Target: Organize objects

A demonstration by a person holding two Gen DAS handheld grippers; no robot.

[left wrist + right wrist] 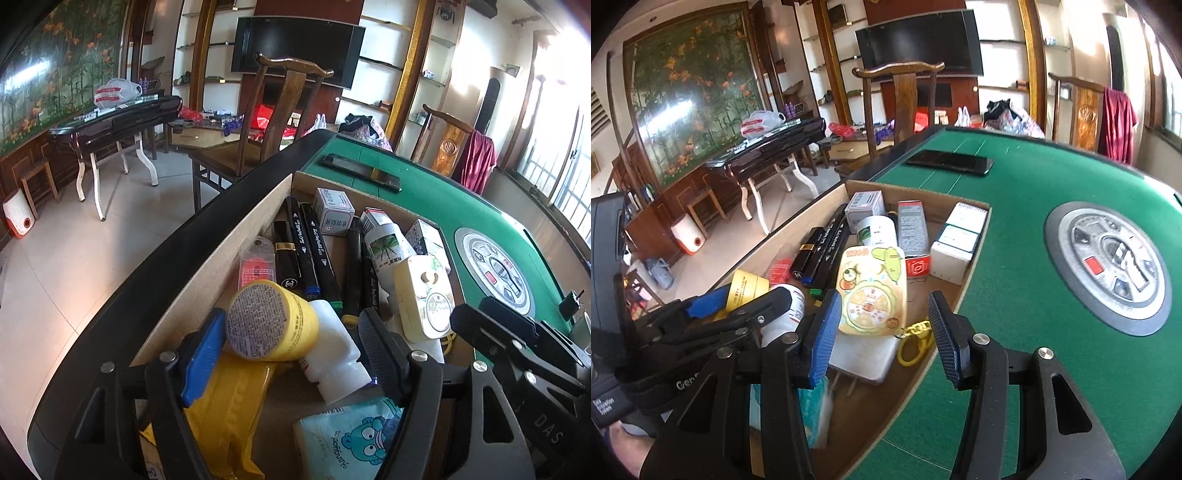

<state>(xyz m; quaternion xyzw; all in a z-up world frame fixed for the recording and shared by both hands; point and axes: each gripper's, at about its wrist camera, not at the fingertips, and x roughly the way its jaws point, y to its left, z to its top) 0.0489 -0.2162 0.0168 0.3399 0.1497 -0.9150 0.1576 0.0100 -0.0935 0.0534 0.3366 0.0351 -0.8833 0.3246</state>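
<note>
Left wrist view: left gripper (291, 354) jaws spread around yellow tube (271, 321), not pinching. Right gripper (882, 332) jaws spread over box (812, 221), holding nothing. Judged step: dropping off; next needs another pick.

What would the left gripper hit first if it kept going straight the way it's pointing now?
Most likely the white bottle lying in the cardboard box, right between the open left gripper's fingers, with the yellow canister beside it. Depth is hard to judge in this view.
</note>
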